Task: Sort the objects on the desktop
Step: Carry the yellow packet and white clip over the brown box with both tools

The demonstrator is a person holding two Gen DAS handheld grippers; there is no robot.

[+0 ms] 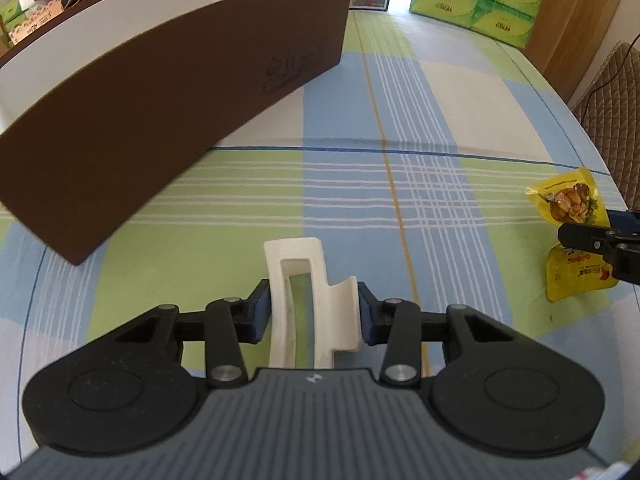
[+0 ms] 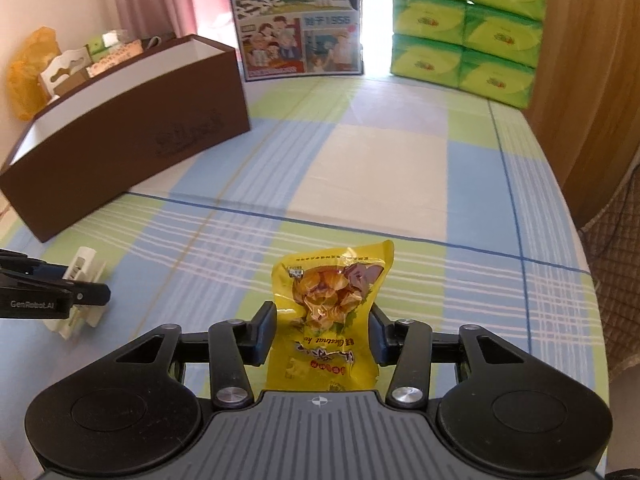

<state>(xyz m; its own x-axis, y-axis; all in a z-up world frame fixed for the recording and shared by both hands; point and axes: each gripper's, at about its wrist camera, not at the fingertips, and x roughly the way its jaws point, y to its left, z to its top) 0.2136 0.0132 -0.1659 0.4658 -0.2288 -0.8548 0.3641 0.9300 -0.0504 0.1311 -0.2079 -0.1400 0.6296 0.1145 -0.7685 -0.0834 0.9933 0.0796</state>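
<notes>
Plaid-clothed table: brown box, tissue packs, poster.

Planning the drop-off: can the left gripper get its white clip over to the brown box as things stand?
Probably yes: the left gripper grips the white clip, and only bare tablecloth lies before the brown box.

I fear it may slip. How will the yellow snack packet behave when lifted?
The yellow snack packet is glossy crinkled film, so probably floppy and a bit slippery. It bulges around lumpy contents, so the right hand-held gripper, pinching it near the middle, may squash it. It looks light.
</notes>
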